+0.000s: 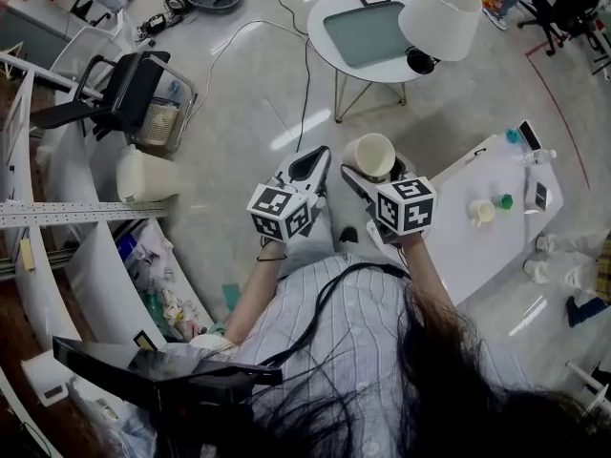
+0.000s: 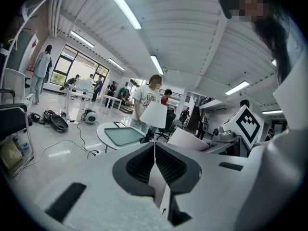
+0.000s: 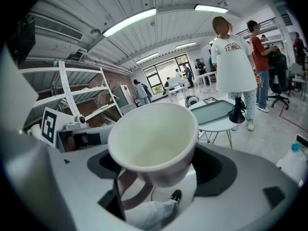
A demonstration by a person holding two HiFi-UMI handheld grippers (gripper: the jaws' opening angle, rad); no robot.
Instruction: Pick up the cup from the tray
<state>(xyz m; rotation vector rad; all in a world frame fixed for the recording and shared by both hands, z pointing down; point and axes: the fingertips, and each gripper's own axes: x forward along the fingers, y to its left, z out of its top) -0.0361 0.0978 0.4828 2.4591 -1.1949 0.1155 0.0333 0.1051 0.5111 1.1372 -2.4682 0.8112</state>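
With the cup (image 3: 153, 143) already off the tray (image 1: 368, 34), the job now, I judge, is a steady hold: even pressure and a level right gripper (image 1: 377, 181), so the smooth wall cannot slip or the mouth tip. The cup sits between that gripper's jaws, which are clamped on its lower body, mouth up, in the air well apart from the tray ahead. The left gripper (image 2: 154, 162), just beside it, has its jaws pressed together on nothing.
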